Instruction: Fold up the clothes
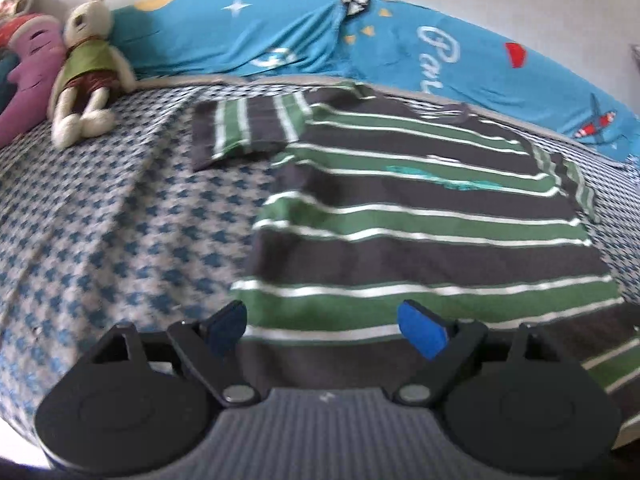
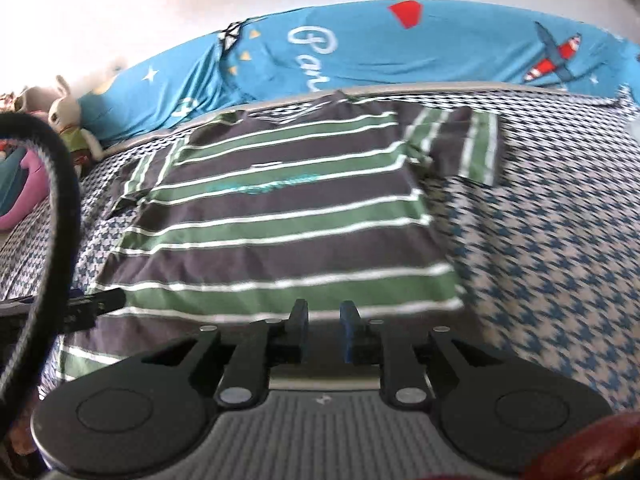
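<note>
While a striped shirt (image 1: 420, 216) lies flat on the checked bed (image 1: 112, 220), the left gripper (image 1: 322, 330) hangs wide apart; the right gripper (image 2: 324, 326) shows a narrow gap, gripping nothing.

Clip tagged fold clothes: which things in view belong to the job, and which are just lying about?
Job: striped shirt, spread flat on the bed; left gripper, open; right gripper, slightly open, nothing held.

Lying about: rabbit toy, purple cushion, blue quilt.
</note>
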A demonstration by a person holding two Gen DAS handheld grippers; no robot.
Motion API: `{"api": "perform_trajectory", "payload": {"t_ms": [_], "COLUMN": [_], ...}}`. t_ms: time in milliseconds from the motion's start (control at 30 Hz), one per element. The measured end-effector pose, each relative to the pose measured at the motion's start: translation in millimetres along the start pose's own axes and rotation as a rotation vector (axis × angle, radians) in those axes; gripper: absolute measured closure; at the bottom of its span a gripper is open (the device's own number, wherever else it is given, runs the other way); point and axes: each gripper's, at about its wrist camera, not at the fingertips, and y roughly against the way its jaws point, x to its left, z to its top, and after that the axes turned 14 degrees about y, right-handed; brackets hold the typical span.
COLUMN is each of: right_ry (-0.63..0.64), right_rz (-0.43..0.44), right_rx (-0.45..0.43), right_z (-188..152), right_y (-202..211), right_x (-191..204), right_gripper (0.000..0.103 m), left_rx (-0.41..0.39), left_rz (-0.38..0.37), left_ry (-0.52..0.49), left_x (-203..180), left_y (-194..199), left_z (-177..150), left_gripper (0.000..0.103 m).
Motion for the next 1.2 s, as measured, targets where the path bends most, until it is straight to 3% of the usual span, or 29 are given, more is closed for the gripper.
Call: {"api": "perform_trajectory", "payload": {"t_ms": [233, 333, 467, 567, 767, 1000, 1200], "right_ry": [0.01, 0.016, -0.022, -0.081, -0.182, -0.181, -0.132], "right_rz": [0.068, 0.071, -0.004, -0.053, -0.073, -0.093, -0.088], "right_rx": [0.024, 0.055, 0.069, 0.084, 0.095, 0.131, 0.149], "right_z": [9, 11, 10, 9, 7, 9, 25], "right_y": [-28, -41, -47, -48, -43, -38, -39], "right_x": [19, 25, 19, 6, -13, -24, -41], "right_gripper": [0.085, 0.085, 0.087, 0.095, 0.103, 0.103, 0.092], "left_rx": [0.012, 0.036, 0.066, 0.064, 0.073, 0.086, 0.102], "left_rz": [-0.049, -0.044, -0.017, 0.021, 0.036, 0.061, 0.061], "left_ry": [-0.039, -0.054, -0.088, -0.138, -0.128, -0.119, -0.102], "left_x": [-26, -31, -33, -33, -22, -15, -14], "left_y": [-10, -18, -23, -21, -17, -10, -5], "left_z": [-4, -8, -16, -22, -26, -29, -26], "left_gripper": [0.016, 0.006, 0.005, 0.003, 0.0, 0.0, 0.0]}}
